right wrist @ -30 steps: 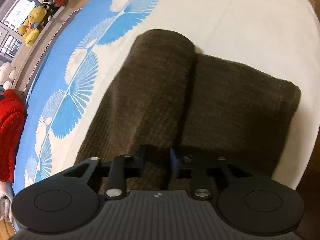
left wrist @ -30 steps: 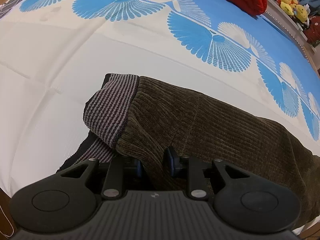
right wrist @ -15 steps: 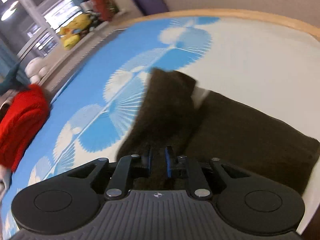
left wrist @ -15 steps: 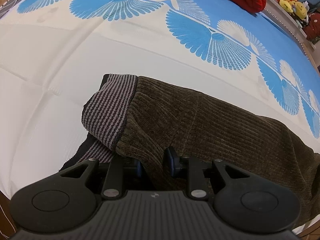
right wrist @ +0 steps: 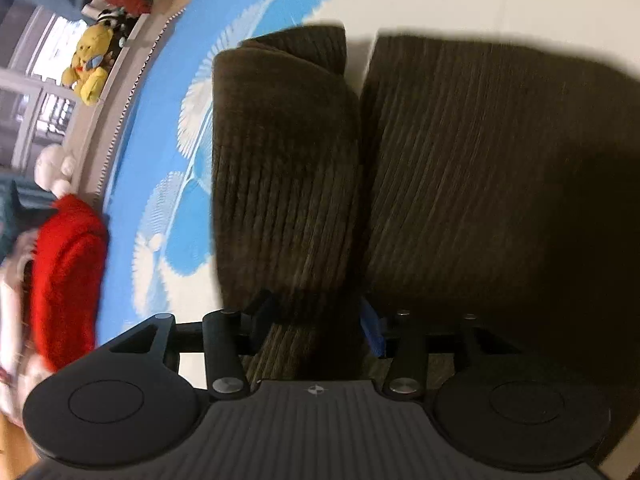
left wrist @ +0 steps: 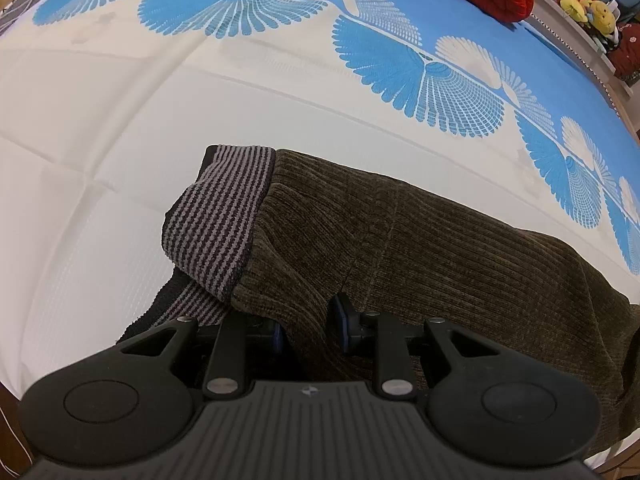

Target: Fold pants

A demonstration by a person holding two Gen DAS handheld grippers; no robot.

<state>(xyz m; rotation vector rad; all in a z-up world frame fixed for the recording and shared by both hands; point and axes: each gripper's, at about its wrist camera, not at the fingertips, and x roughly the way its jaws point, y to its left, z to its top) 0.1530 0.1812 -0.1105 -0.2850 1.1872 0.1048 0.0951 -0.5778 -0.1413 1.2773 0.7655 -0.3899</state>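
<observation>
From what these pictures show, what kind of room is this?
Probably a bedroom: the brown pants lie on a bed cover printed with blue fans, plush toys sit on a ledge by a window, and a red knit lies nearby.

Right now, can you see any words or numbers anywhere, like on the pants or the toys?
No words or numbers can be read anywhere.
The brown pants show no label.
The bedspread has only a blue fan pattern.
The yellow plush toy is too blurred to show any writing.
</observation>
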